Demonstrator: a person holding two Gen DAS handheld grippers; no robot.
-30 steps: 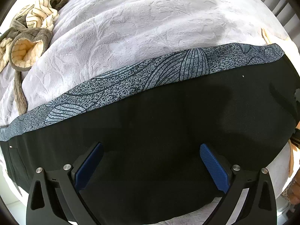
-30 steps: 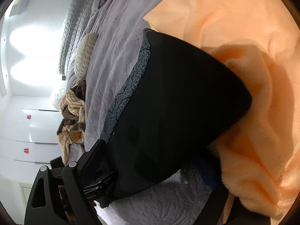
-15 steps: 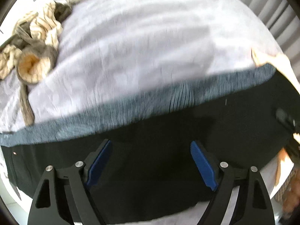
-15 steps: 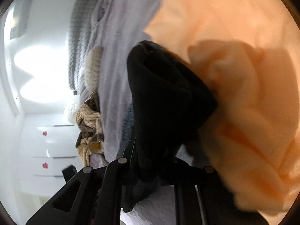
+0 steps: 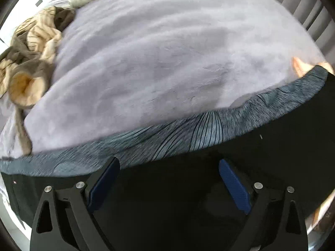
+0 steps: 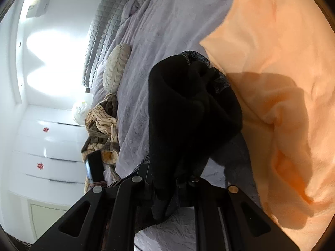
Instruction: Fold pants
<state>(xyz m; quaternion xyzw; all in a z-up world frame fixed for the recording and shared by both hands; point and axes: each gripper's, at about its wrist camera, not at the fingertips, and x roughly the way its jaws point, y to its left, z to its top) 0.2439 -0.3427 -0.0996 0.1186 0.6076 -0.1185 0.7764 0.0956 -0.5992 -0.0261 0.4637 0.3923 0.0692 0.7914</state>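
The black pants [image 5: 209, 179] with a grey patterned side stripe [image 5: 188, 138] lie across the pale bedspread [image 5: 167, 62] in the left wrist view. My left gripper [image 5: 169, 179] is open just above the black fabric, its blue pads [image 5: 234, 186] apart and empty. In the right wrist view my right gripper [image 6: 173, 179] is shut on the pants [image 6: 188, 108], lifting one end into a bunched black fold that hides its fingertips.
An orange blanket [image 6: 282, 83] fills the right of the right wrist view. A striped beige and brown garment [image 5: 31, 48] lies bunched at the bed's left side, also in the right wrist view [image 6: 100, 125]. A knitted cushion [image 6: 116, 67] and grey quilted headboard [image 6: 104, 27] are beyond.
My right gripper closed on the pants' end and lifted it, bunching the fabric. My left gripper shifted forward over the pants toward the stripe and stayed open.
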